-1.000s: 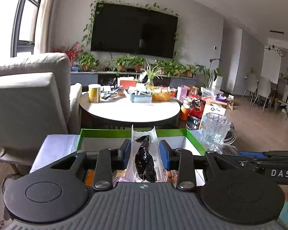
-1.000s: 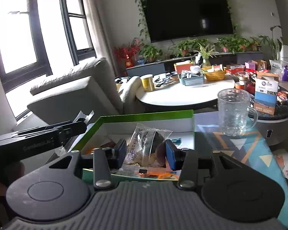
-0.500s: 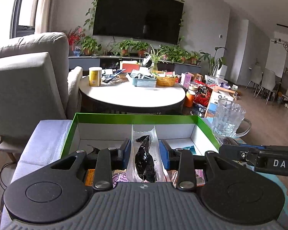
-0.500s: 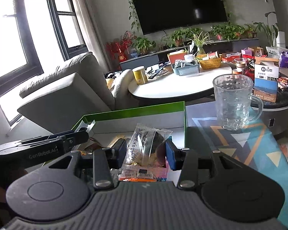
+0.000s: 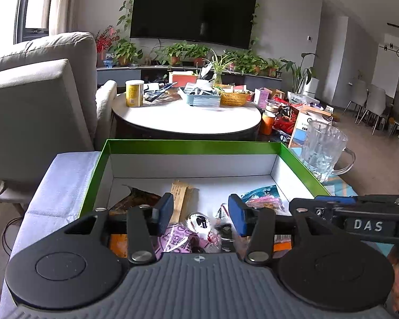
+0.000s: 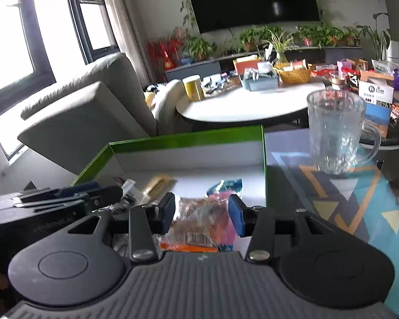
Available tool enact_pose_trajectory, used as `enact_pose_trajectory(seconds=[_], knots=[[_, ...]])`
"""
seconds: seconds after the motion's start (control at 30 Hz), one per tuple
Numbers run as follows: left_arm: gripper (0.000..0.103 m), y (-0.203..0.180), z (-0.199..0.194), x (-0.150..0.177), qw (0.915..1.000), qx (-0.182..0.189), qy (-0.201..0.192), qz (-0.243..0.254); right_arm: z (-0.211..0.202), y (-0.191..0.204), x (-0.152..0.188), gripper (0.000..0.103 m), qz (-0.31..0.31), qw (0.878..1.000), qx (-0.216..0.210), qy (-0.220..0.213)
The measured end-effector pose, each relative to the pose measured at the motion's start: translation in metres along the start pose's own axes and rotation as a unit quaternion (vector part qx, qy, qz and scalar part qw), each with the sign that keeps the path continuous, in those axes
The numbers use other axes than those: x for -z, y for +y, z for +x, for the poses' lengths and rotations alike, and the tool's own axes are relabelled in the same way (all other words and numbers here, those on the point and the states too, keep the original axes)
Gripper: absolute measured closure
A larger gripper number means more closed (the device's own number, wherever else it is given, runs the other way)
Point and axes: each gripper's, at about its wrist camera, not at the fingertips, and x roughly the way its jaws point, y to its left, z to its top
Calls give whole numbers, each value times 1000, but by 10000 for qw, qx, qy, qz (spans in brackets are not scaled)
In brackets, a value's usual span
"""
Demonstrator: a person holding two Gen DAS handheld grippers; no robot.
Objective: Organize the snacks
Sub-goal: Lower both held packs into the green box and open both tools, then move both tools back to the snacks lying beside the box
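Note:
A green-rimmed box (image 5: 191,146) with a white inside holds several snack packets. My left gripper (image 5: 201,211) is open and empty above the box's near end; a clear packet with a dark snack (image 5: 199,223) lies below it on a pink packet (image 5: 177,238). A tan stick packet (image 5: 182,196) and a blue-pink packet (image 5: 262,196) lie further in. My right gripper (image 6: 201,212) is open over the box (image 6: 186,141), with a clear packet of brown snack (image 6: 199,220) lying loose between and below its fingers.
A glass mug (image 5: 321,148) stands right of the box on a patterned cloth (image 6: 345,194). A grey armchair (image 5: 34,101) is at the left. A round white table (image 5: 186,117) with a yellow can, baskets and clutter stands beyond the box.
Both grippers have opened and let go of their packets, which now lie in the box. Both grippers have tilted down over the box.

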Motion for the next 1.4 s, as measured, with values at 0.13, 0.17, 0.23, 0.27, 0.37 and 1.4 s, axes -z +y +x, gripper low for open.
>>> enact_pose_trajectory(seconds=[0.13,0.17,0.23,0.27,0.37,1.4], knots=[[59,-1,-3,1,10000,-18,16,27,-1,1,2,56,21,10000,19,72],[59,-1,-4,1,10000,-17,17,22,-2,1,2,56,21,10000,24,67],[59,-1,-6,1,10000,-20,-2,18,-4,1,2,56,16,10000,28,66],[59,-1,-8,1,10000,-28,-14,11,-5,0,3,55,18,10000,29,69],[59,-2,-16,3,10000,-63,-65,-24,-11,-3,4,52,82,9999,50,69],[59,-45,-28,63,9959,501,683,325,-49,-52,41,44,248,9976,556,323]])
